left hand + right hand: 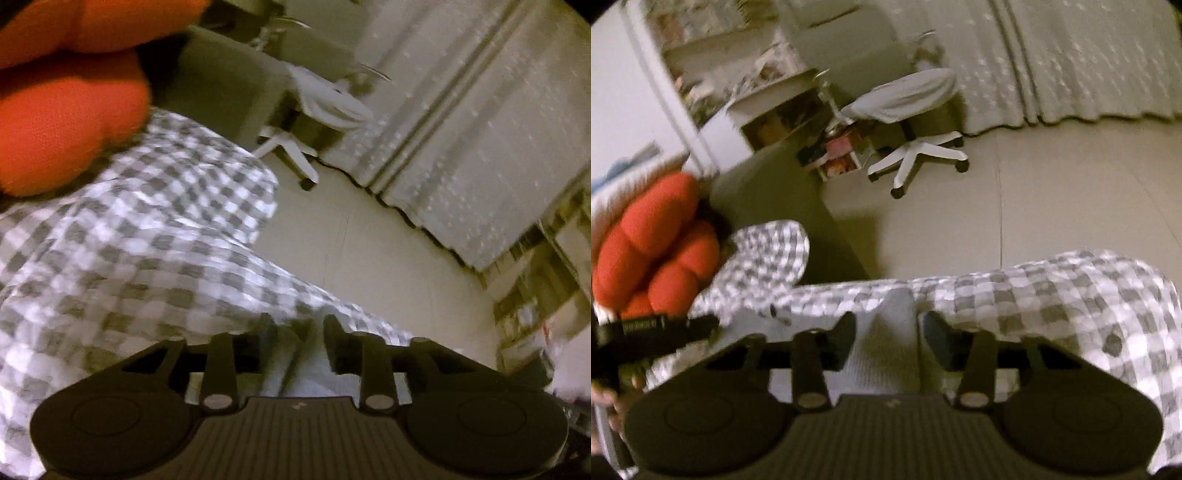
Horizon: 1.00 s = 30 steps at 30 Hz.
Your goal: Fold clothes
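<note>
A grey-and-white checked garment (pixel 122 258) of soft, crinkled fabric is seen in both wrist views. In the left wrist view it is spread in loose folds across the left and lower part of the picture, its rounded edge hanging out over the pale floor. In the right wrist view the same checked garment (pixel 1052 299) is stretched as a band across the lower half of the picture, with a rounded flap raised at the left. A plain pale grey ribbed strip, seemingly a hem or cuff, is seen at the middle of its near edge. Fine detail is lost to blur.
</note>
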Motion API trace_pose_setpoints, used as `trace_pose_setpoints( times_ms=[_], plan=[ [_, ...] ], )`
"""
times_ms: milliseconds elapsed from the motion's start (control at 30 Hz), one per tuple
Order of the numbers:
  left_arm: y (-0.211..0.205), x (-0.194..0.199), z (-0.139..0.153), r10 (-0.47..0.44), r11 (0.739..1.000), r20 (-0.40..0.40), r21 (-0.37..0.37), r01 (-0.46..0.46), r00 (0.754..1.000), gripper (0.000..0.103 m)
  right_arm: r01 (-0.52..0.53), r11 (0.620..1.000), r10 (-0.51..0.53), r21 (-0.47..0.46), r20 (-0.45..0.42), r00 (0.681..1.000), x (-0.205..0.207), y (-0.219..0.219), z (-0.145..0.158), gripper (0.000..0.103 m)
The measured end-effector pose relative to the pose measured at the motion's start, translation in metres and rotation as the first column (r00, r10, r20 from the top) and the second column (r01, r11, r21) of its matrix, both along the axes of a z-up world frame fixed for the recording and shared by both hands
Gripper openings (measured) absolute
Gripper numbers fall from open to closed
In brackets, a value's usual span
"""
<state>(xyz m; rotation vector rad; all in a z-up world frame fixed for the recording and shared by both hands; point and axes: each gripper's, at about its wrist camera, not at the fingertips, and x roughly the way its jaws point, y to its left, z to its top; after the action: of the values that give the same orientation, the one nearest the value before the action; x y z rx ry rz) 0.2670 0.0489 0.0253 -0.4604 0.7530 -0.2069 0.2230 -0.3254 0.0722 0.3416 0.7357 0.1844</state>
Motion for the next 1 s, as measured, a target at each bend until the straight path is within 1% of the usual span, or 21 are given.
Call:
trace_pose_setpoints(
  times_ms=[33,133,200,300,333,367,400,467,533,633,700,767,867,900,967,1000],
  plan=[
    [-0.005,0.000,0.000,-0.014,1.000,0.010,0.021,0.014,1.000,0.036,-0.013,1.000,0.013,-0.028,0.004,1.000,0.000,0.006,0.000,0.032],
    [-0.017,0.002,-0.003,-0.042,0.997,0.036,0.069,0.039,0.998,0.036,-0.048,0.993,0.050,-0.103,0.022,0.998,-0.003,0.021,-0.002,0.028],
    [-0.022,0.004,-0.004,-0.051,0.995,0.057,0.094,0.046,0.997,0.036,-0.066,0.989,0.071,-0.132,0.035,0.997,-0.004,0.028,-0.004,0.025],
    [-0.032,0.007,-0.007,-0.077,0.984,0.085,0.165,0.062,0.993,0.035,-0.073,0.980,0.084,-0.185,0.049,0.995,-0.004,0.034,-0.007,0.013],
    [-0.035,0.007,-0.008,-0.090,0.980,0.089,0.187,0.072,0.992,0.031,-0.075,0.977,0.088,-0.199,0.053,0.995,-0.003,0.034,-0.008,0.012],
    [-0.038,0.008,-0.010,-0.104,0.976,0.091,0.201,0.084,0.990,0.024,-0.078,0.975,0.092,-0.208,0.059,0.994,-0.002,0.035,-0.008,0.011],
    [-0.040,0.010,-0.012,-0.114,0.975,0.087,0.203,0.095,0.990,0.009,-0.081,0.973,0.098,-0.216,0.066,0.993,-0.002,0.036,-0.009,0.011],
    [-0.037,0.012,-0.014,-0.111,0.981,0.078,0.168,0.097,0.991,0.006,-0.085,0.969,0.105,-0.233,0.074,0.992,-0.002,0.037,-0.010,0.010],
    [-0.030,0.010,-0.012,-0.088,0.990,0.100,0.120,0.076,0.991,0.005,-0.076,0.968,0.099,-0.239,0.087,0.991,-0.001,0.037,-0.010,0.010],
    [-0.023,0.008,-0.006,-0.066,0.995,0.142,0.087,0.054,0.988,0.005,-0.058,0.972,0.087,-0.229,0.121,0.989,-0.001,0.034,-0.008,0.010],
    [-0.019,0.008,-0.004,-0.052,0.997,0.168,0.072,0.041,0.984,0.005,-0.044,0.972,0.072,-0.231,0.117,0.991,-0.001,0.034,-0.008,0.009],
    [-0.020,0.012,-0.010,-0.046,0.997,0.158,0.074,0.035,0.986,0.005,-0.030,0.972,0.057,-0.233,0.109,0.992,0.000,0.035,-0.010,0.009],
    [-0.025,0.018,-0.025,-0.051,0.995,0.103,0.096,0.041,0.993,0.006,-0.010,0.972,0.034,-0.236,0.097,0.995,0.000,0.035,-0.011,0.010],
    [-0.025,0.018,-0.026,-0.044,0.995,0.097,0.095,0.035,0.994,0.009,-0.003,0.971,0.026,-0.238,0.093,0.995,0.001,0.035,-0.012,0.011],
    [-0.019,0.015,-0.017,-0.015,0.997,0.103,0.075,0.007,0.995,0.011,0.010,0.971,0.011,-0.240,0.085,0.996,0.001,0.035,-0.013,0.018],
    [-0.016,0.012,-0.010,0.005,0.997,0.113,0.072,-0.013,0.994,0.019,0.017,0.970,0.003,-0.241,0.081,0.997,0.001,0.036,-0.014,0.027]
  ],
)
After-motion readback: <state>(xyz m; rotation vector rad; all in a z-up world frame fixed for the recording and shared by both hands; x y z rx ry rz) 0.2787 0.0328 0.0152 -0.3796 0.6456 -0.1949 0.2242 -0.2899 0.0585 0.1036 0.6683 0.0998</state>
